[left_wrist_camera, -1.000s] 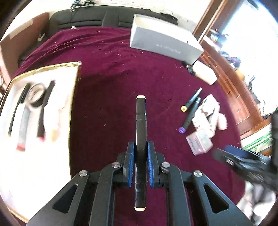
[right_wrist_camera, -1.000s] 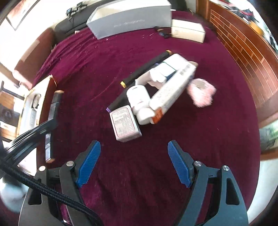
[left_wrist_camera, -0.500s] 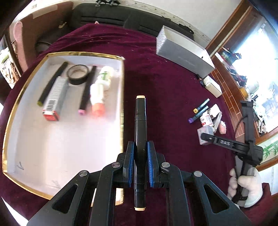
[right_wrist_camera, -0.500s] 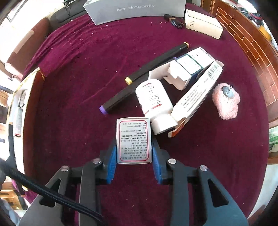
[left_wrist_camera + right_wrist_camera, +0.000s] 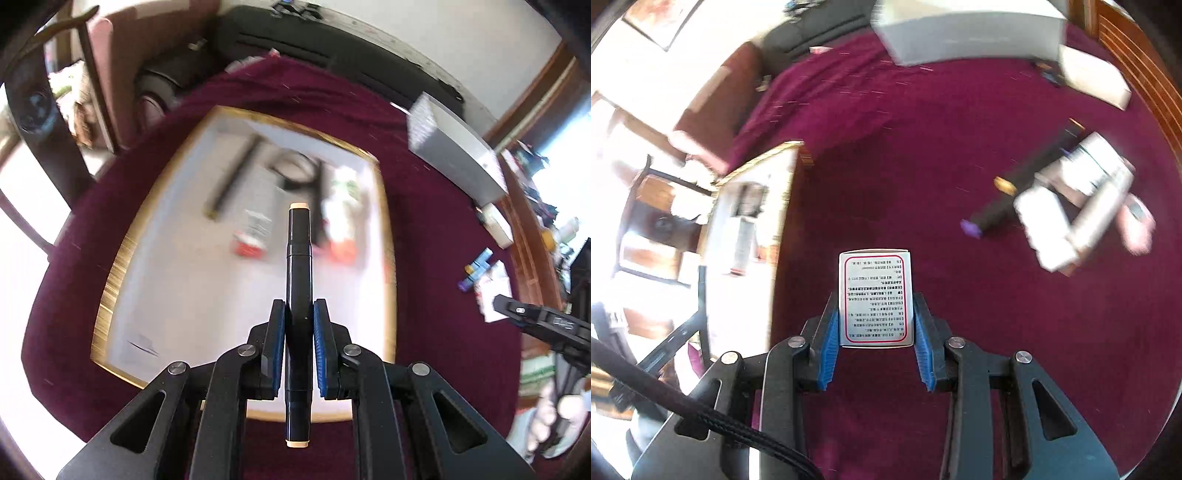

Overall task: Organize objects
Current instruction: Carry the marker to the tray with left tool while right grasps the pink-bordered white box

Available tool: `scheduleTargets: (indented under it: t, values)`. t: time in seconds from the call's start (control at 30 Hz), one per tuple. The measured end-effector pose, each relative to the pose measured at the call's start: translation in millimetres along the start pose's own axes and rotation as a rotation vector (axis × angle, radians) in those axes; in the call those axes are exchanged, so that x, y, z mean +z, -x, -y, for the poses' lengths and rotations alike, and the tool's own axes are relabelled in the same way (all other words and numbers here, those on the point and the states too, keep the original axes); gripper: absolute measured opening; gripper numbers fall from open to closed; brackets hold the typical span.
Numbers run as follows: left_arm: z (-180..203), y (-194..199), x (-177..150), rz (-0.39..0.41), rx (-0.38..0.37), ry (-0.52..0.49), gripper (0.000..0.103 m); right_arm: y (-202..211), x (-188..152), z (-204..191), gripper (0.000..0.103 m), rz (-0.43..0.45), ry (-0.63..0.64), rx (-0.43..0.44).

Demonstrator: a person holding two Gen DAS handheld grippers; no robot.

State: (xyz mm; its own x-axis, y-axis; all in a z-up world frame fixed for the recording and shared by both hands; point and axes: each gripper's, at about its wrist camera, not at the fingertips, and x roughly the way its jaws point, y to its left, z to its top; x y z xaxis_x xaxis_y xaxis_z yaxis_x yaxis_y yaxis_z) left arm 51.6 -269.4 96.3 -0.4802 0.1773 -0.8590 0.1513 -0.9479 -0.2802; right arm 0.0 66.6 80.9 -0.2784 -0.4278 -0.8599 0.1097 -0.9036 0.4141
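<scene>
Blue-padded fingers [image 5: 277,347] of the left gripper [image 5: 299,349] clamp a black marker [image 5: 300,288], its cream tip reaching ahead of them over the gold-rimmed white tray [image 5: 388,236] on the maroon cloth [image 5: 436,229]. Fingers of the right gripper [image 5: 876,349] press both sides of a small printed box [image 5: 875,299]; loose markers [image 5: 1004,201] and cartons [image 5: 1086,199] lie blurred ahead to their right.

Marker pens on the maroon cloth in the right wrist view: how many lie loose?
2. A purple-capped marker and a yellow-capped marker lie side by side beside the pile of boxes; more could be hidden under it.
</scene>
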Motion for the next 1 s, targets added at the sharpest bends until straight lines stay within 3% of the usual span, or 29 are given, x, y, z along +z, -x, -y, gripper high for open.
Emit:
scheduleTargets:
  t: [0.27,0.53,0.67,1.0]
  values:
    - [-38,-26,56,0.028,0.052,-0.034,0.012,-48,17,-86,0.034,-0.074,0.067,0.146]
    - [-54,-71,108,0.000,0.079,-0.092,0.012,-99,20,-145,0.034,-0.142,0.126,0.136]
    - [-60,-96,126,-0.041,0.086,-0.116,0.012,-120,19,-161,0.034,-0.177,0.166,0.106]
    - [-67,-125,134,-0.095,0.098,-0.122,0.012,-160,23,-163,0.034,-0.254,0.143,0.105]
